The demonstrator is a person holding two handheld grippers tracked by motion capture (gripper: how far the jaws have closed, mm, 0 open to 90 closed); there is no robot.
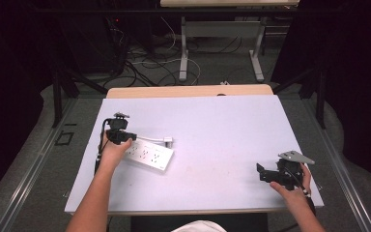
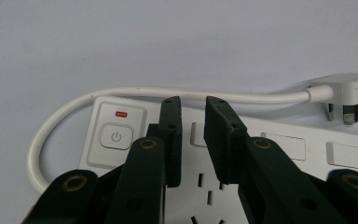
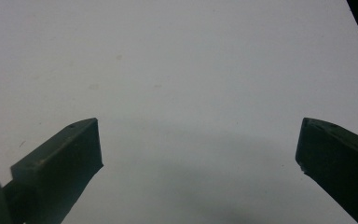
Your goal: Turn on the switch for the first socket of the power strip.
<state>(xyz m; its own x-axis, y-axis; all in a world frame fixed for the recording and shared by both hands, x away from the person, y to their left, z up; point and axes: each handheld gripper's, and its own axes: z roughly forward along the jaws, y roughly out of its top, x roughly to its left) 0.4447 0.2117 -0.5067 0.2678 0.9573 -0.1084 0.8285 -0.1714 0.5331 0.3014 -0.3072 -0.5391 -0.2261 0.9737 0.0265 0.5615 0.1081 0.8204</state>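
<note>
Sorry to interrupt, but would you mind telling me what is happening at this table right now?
A person sits at a pale-covered table with a black two-jaw gripper in each hand. The left gripper hangs over a white plastic power strip, its jaws close together with a narrow gap, near the strip's power button, whose red light shows. The strip's white cable loops round to a loose plug lying on the table. The right gripper waits apart, jaws wide open over bare tabletop.
</note>
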